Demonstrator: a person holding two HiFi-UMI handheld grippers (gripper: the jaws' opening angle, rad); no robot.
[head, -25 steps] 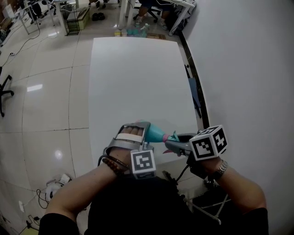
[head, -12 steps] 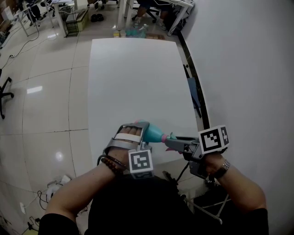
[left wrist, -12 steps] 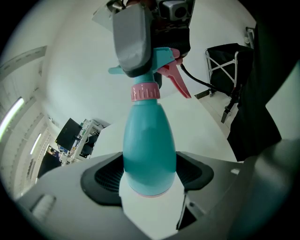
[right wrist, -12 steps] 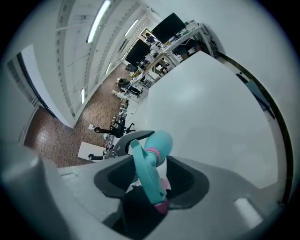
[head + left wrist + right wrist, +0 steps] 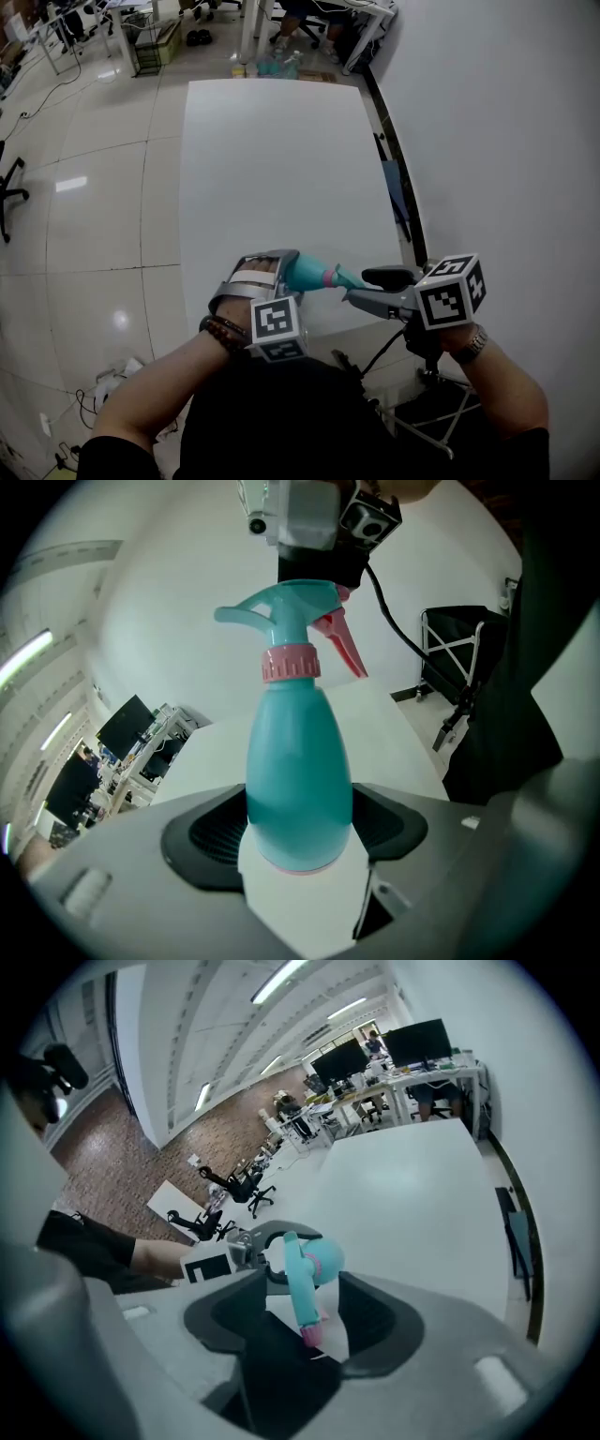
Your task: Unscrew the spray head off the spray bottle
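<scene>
One teal spray bottle (image 5: 300,780), opaque so contents can't be told, held sideways in the air over the near edge of the white surface (image 5: 281,169). Left gripper (image 5: 279,272) fingers clamped on the bottle's body near its base. One spray head (image 5: 281,621) on it, teal, with pink collar (image 5: 291,663) and pink trigger (image 5: 342,644), pointing at the right gripper (image 5: 367,287). Right gripper fingers opening, spray head between them, gaps on both sides, not pressing. Black folding frame (image 5: 459,667) stands on the floor beside the surface. Two office chairs (image 5: 234,1185) well apart on the floor beyond.
</scene>
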